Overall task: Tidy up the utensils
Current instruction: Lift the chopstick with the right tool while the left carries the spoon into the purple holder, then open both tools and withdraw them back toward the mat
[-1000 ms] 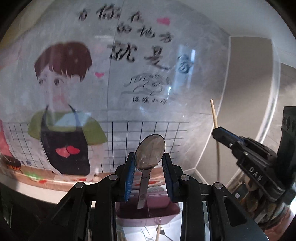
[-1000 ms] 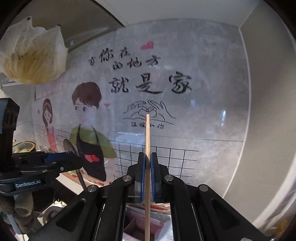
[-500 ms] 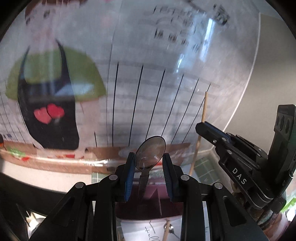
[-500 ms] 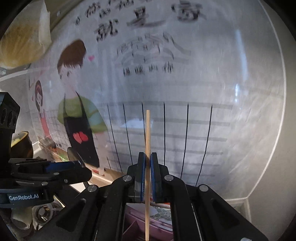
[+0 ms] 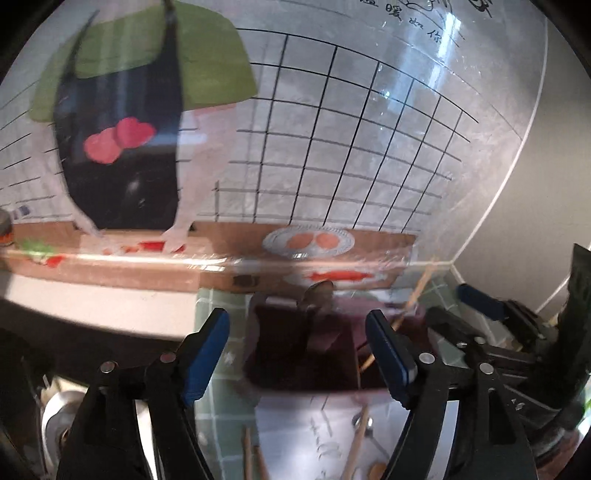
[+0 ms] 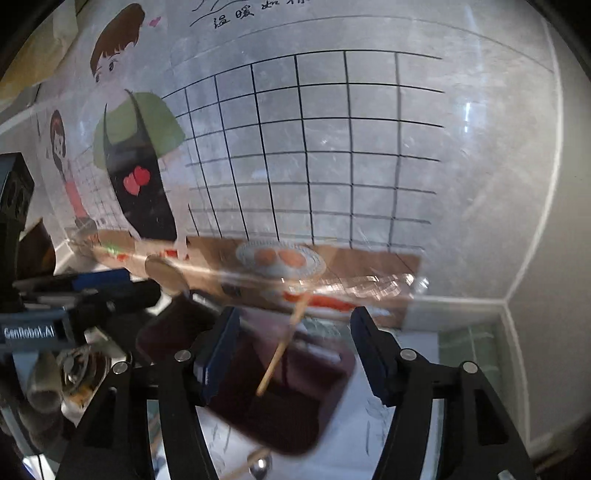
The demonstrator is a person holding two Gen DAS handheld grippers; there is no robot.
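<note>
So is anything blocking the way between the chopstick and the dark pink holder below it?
Nothing visible. The chopstick sits tilted above the holder, free between the right gripper's opening jaws.

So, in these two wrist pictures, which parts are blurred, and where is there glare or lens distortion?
Left wrist view: the spoon and chopstick over the dark red holder are smeared, while the blue pads stay sharp; window glare streaks the wall sheet. Right wrist view: the chopstick is blurred, the sheet's lower edge glints, and the fisheye bends the grid lines.
</note>
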